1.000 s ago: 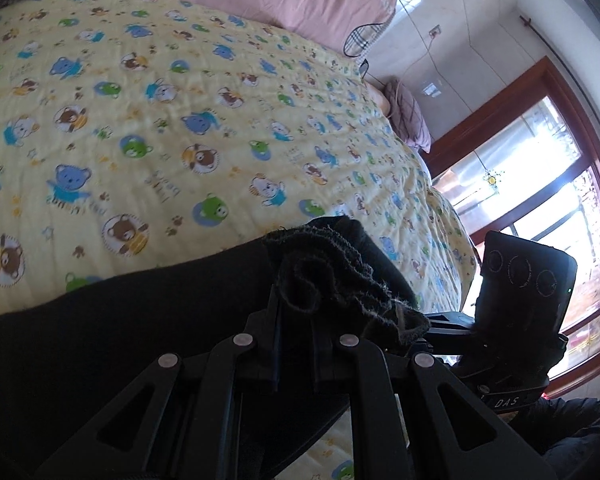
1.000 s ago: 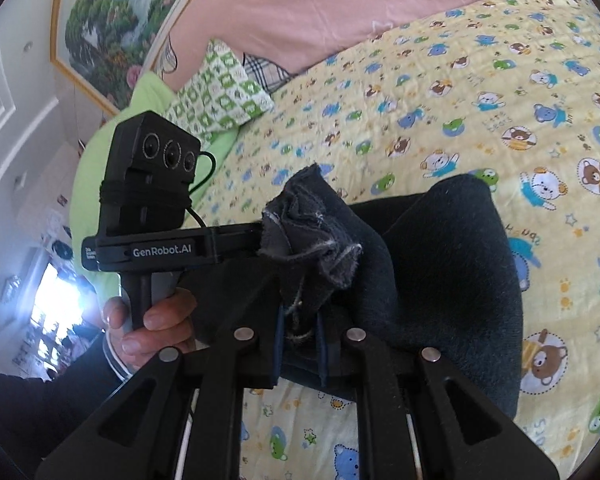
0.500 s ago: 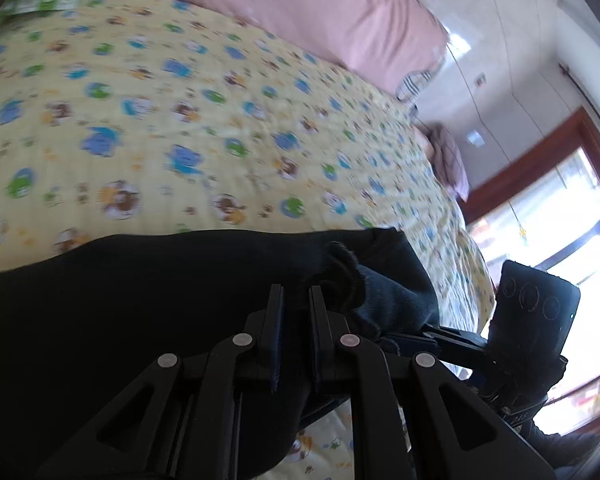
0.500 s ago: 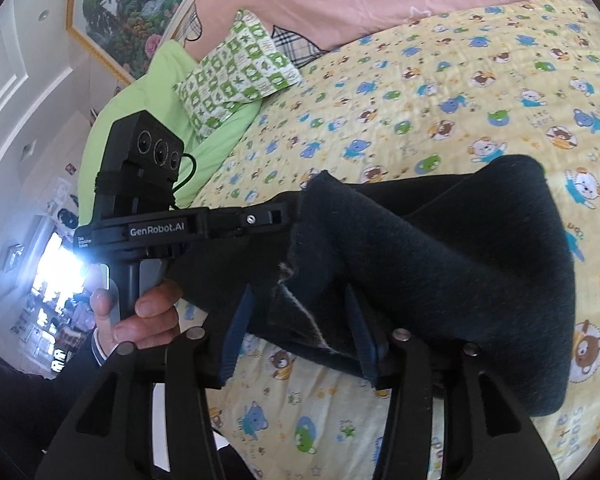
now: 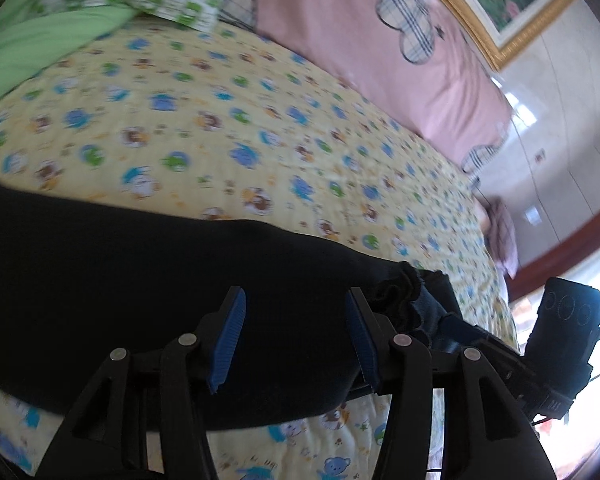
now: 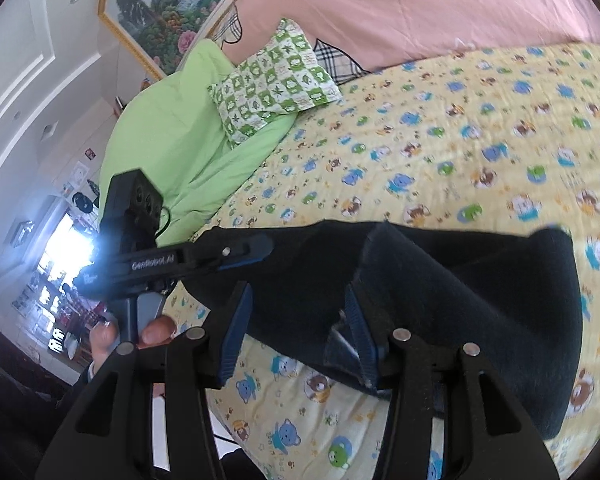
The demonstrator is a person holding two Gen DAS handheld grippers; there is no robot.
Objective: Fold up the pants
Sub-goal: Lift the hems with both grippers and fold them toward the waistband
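The dark pants lie folded across the yellow cartoon bedspread near its front edge. They also show in the right wrist view. My left gripper is open just above the cloth, holding nothing. A frayed hem bunches beside its right finger. My right gripper is open over the pants' end, its right finger against a raised fold. The left gripper's body shows in the right wrist view, held by a hand.
A green duvet and a green checked pillow lie at the bed's left. A pink headboard cushion runs along the back. A framed painting hangs above. A window with a dark red frame is at the right.
Both grippers have opened and let go of the pants' hem. The lifted cloth has dropped flat on the bed. The left wrist view has swung towards the headboard.
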